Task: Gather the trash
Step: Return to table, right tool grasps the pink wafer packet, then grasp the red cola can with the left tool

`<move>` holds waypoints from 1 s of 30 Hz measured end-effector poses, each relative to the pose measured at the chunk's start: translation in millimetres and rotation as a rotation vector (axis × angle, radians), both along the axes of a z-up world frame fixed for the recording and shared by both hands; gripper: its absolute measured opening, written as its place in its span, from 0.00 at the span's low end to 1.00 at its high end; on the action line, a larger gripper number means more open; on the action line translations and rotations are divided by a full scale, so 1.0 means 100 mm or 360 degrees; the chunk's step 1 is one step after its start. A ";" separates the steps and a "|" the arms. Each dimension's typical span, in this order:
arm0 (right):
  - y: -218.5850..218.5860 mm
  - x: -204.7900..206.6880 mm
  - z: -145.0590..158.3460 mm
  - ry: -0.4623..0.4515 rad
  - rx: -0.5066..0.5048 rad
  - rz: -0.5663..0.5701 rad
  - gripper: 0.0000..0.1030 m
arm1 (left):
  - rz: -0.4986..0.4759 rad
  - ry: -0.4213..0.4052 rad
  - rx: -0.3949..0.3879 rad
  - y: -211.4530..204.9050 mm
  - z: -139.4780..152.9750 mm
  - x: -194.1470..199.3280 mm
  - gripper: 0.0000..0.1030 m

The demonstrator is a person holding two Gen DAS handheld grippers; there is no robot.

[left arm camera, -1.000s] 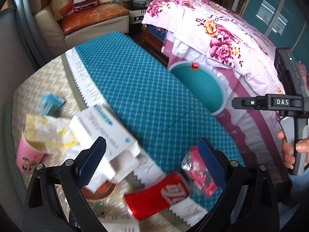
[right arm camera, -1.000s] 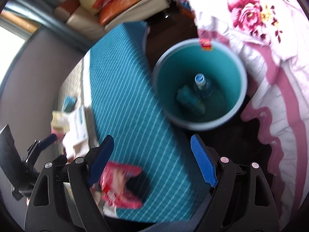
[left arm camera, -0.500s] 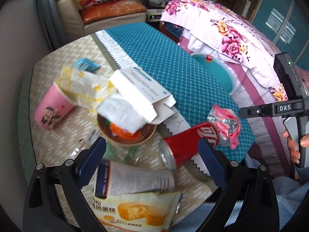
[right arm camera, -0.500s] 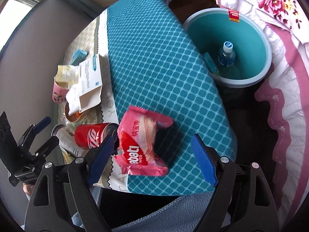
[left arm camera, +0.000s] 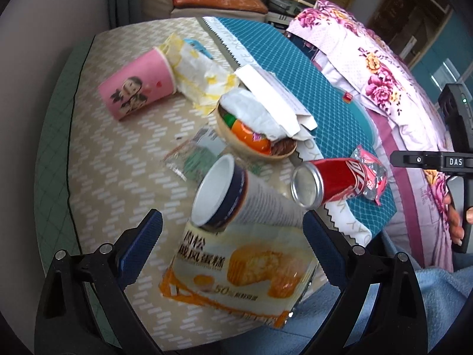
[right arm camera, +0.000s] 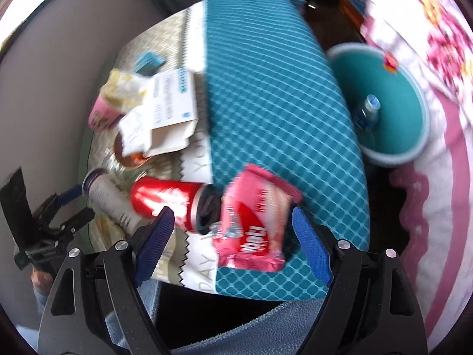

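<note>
A can is lying on the desk between a cup and a wrapper, a bottle sitting in the bin beside it.

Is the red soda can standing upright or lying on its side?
On its side. The red soda can lies flat on the table, one round end facing the left wrist camera, beside the pink snack wrapper.

Handheld grippers, black frames, blue pads.
Left gripper and right gripper: ribbed blue fingertips, silver screws, "DAS" marking; person wears light-blue fleece clothing.
</note>
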State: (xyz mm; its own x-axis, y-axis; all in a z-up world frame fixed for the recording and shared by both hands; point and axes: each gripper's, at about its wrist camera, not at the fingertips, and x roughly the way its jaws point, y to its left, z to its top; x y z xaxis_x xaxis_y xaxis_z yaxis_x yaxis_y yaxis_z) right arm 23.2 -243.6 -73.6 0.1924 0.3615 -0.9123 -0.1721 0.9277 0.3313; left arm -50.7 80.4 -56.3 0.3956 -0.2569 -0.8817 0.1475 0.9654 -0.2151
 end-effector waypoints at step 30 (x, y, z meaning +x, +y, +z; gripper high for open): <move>-0.45 0.17 -0.28 0.0059 0.0225 -0.0228 0.30 | -0.0560 -0.0139 0.0325 -1.07 0.15 0.27 0.93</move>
State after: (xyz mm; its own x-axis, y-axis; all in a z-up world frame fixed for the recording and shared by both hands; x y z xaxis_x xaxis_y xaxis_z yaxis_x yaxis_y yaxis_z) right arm 40.0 -288.4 -101.4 0.2183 0.4578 -0.8618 -0.0271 0.8856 0.4636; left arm -23.4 -26.7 -41.7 0.3904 -0.2131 -0.8956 0.4851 0.8744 0.0034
